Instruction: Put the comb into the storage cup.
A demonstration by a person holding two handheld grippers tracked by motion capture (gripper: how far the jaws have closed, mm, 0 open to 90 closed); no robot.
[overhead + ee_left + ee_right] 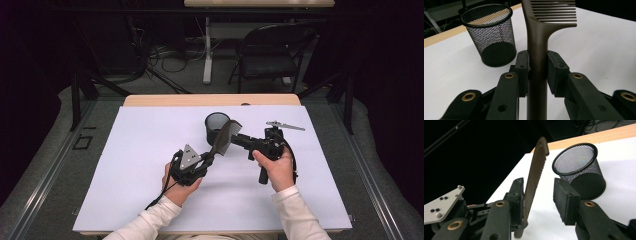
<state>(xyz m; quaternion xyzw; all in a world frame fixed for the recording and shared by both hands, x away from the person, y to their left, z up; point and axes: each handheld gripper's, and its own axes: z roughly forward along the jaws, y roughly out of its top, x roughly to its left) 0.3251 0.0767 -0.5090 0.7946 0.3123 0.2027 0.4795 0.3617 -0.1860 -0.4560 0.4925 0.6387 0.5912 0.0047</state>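
Observation:
A brown comb (223, 138) slants up over the white sheet, teeth end high. My left gripper (209, 159) is shut on its handle (537, 50), both pads pressing the sides. My right gripper (235, 139) comes in from the right at the toothed part. In the right gripper view the comb (534, 177) lies against the left jaw, while the right jaw stands well off it, so this gripper (539, 188) is open around the comb. A black mesh cup (216, 125) stands upright just behind the comb, also seen as the cup (490, 37) and the cup (580, 167).
A white sheet (150, 175) covers most of the wooden table (210, 100). Beyond the far edge are a folding chair (272, 55), a table leg and cables on the floor. Both forearms in white sleeves come in from the bottom.

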